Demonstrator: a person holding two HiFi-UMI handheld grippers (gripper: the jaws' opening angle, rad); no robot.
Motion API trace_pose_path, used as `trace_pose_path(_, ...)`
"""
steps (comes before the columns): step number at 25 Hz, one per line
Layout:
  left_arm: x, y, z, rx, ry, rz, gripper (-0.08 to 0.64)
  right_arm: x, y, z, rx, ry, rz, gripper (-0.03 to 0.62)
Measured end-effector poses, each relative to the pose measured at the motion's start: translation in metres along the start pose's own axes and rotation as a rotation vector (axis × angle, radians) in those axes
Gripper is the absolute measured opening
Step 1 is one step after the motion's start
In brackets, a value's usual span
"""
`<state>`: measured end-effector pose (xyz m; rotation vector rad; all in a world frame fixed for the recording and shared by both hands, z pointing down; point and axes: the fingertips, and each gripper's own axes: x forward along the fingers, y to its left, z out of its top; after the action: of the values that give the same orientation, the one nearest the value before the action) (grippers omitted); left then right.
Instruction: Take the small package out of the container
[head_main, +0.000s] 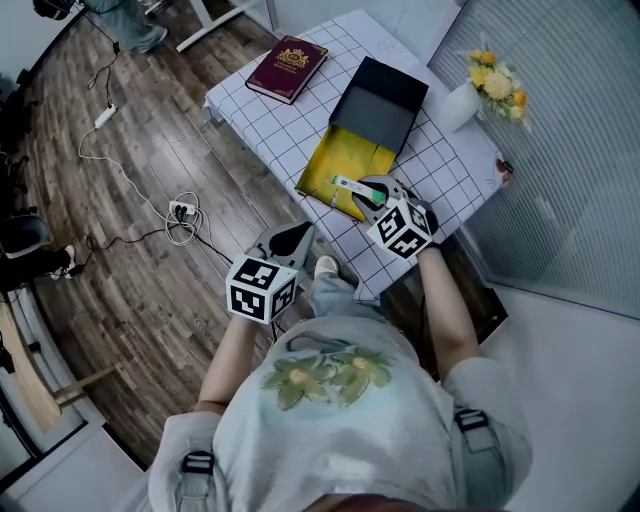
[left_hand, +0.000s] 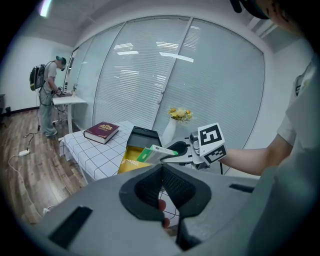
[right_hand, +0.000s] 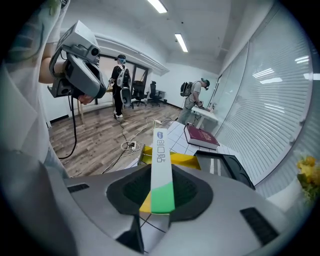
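The container is a black box (head_main: 378, 98) with a yellow flap (head_main: 343, 160) folded out toward me, on the checked tablecloth (head_main: 290, 130). My right gripper (head_main: 368, 192) is shut on the small package (head_main: 347, 186), a slim white carton with a green end. It holds the carton above the yellow flap, outside the box. In the right gripper view the package (right_hand: 161, 165) sticks straight out between the jaws. From the left gripper view the package (left_hand: 152, 152) hangs over the box (left_hand: 141, 137). My left gripper (head_main: 293, 238) is shut, with nothing in it, off the table's near edge.
A maroon book (head_main: 287, 68) lies at the table's far left corner. A white vase of yellow flowers (head_main: 470, 95) stands at the right edge by the blinds. Cables and a power strip (head_main: 180, 212) lie on the wooden floor. A person (left_hand: 47, 95) stands at a far desk.
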<state>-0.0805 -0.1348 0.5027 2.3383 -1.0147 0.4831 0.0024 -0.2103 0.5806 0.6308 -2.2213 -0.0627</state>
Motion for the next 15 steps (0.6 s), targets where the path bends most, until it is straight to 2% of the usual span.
trace_pose_path(8,-0.022,-0.019,-0.007,0.006,-0.032,0.024,0.007,-0.035,0.015,0.023,-0.020,-0.052,-0.075,0.091)
trace_pose_path(15,-0.038,-0.035,-0.010,-0.011,-0.067,0.033,0.006,-0.074,0.031,0.047,-0.023,-0.136,-0.119,0.091)
